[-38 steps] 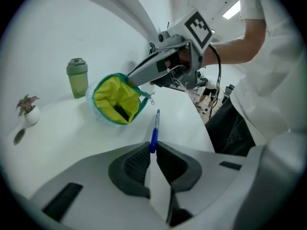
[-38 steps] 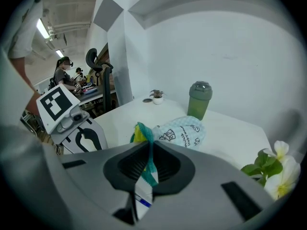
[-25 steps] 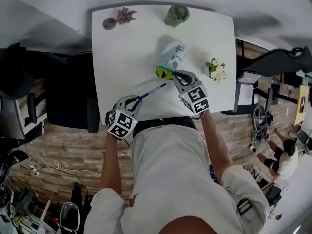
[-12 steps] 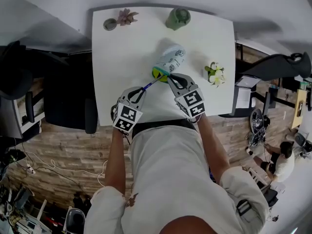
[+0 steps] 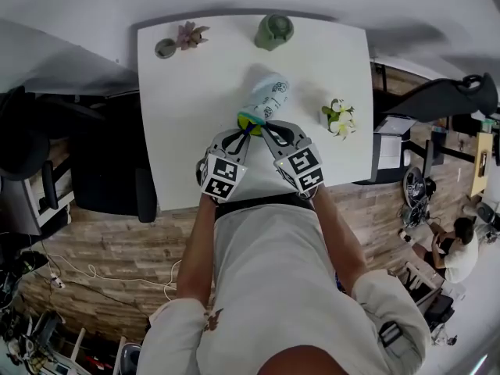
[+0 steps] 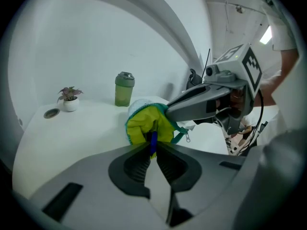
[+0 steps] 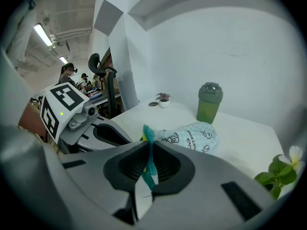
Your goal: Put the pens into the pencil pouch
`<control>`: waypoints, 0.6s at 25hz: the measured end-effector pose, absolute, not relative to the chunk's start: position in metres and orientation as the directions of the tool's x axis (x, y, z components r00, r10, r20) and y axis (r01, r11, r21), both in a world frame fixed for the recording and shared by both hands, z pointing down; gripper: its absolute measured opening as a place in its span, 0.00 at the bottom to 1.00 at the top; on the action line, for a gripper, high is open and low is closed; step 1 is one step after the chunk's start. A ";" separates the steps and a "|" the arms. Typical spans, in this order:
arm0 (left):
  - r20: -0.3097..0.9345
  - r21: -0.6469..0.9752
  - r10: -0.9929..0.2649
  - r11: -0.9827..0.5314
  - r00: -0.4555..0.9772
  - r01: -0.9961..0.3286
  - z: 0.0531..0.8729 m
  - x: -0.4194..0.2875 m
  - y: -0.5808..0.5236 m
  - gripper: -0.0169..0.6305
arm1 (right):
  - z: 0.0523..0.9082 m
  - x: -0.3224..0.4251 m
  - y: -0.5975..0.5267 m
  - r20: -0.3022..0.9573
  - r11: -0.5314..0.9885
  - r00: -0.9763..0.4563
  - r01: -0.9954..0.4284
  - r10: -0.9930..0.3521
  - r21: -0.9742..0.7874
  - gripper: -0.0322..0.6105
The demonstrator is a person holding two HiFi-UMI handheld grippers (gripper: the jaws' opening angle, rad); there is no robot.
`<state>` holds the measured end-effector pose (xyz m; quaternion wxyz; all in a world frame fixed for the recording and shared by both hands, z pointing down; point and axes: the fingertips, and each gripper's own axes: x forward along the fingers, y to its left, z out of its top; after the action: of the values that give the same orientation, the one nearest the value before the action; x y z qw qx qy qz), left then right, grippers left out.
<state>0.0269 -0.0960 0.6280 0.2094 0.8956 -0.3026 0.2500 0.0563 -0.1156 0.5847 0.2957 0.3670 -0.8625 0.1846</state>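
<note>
Two grippers are being held side by side over the near edge of a white table (image 5: 176, 147), both pointing toward a pencil pouch (image 5: 267, 96). Nearest, a blue pen (image 6: 152, 139) is being pinched between the closed jaws of the left gripper (image 6: 151, 146), with its far end poking into the pouch's yellow-lined mouth. Just beside it, the teal zipper edge (image 7: 147, 143) is being clamped by the right gripper (image 7: 147, 150), so the mouth is being held open.

Several things could be going wrong from here. If the pen is being released while only its tip is inside, it may be tipped back out onto the table. If it is being pushed off-line, its tip may be snagged on the lining or zipper. The soft pouch may then be shoved away or tugged out of the right gripper's narrow hold.

Beyond the mouth, the pale patterned body of the pouch is lying on the table, stretching toward a green bottle (image 5: 274, 31) at the far edge.
</note>
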 end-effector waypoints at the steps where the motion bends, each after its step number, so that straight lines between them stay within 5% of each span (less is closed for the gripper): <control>1: 0.574 0.228 -0.438 -0.726 0.692 -0.649 0.630 0.031 -0.098 0.08 | 0.585 0.057 -0.116 0.646 0.660 -0.554 -0.744 -0.525 -0.102 0.10; 15: 0.571 0.265 -0.454 -0.687 0.684 -0.677 0.658 0.067 -0.117 0.09 | 0.606 0.067 -0.115 0.659 0.635 -0.545 -0.762 -0.519 -0.130 0.10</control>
<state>0.0669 -0.1175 0.6582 0.2349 0.8870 -0.3187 0.2377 0.0673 -0.1149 0.6060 0.2953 0.3748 -0.8545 0.2054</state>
